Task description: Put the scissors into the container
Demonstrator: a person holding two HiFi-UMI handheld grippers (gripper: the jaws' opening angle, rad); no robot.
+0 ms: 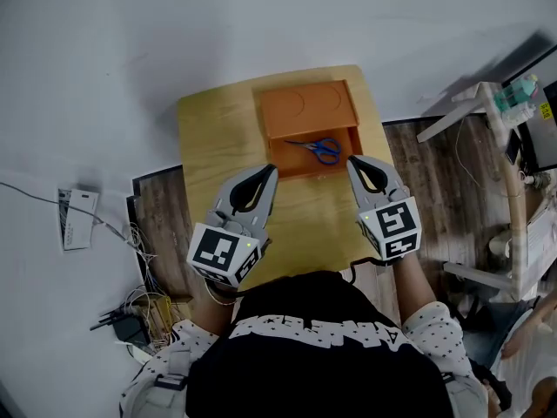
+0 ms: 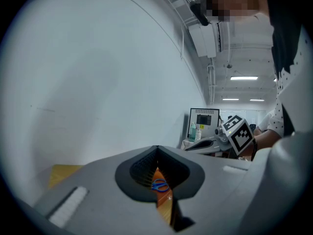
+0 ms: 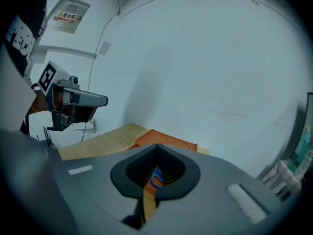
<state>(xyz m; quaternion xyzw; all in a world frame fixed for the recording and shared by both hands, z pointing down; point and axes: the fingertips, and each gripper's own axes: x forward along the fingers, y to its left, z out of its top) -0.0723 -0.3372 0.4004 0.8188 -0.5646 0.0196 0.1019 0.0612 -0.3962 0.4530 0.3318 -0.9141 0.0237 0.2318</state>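
Blue-handled scissors (image 1: 320, 149) lie inside the orange container (image 1: 287, 158), whose lid (image 1: 305, 107) is swung back toward the far edge of the wooden table (image 1: 222, 133). My left gripper (image 1: 271, 172) hovers just in front of the container's left corner, jaws shut and empty. On the other side, my right gripper (image 1: 352, 161) hangs by the container's right front corner, also shut and holding nothing. Through each gripper's jaw hollow I glimpse the scissors (image 2: 159, 184) (image 3: 155, 178) on the orange floor.
The small table stands against a pale wall (image 1: 130, 42). Cables and a power adapter (image 1: 130, 325) lie on the floor at left. A white frame with bottles (image 1: 513, 103) stands at right. In the left gripper view a monitor (image 2: 204, 123) shows behind the right gripper.
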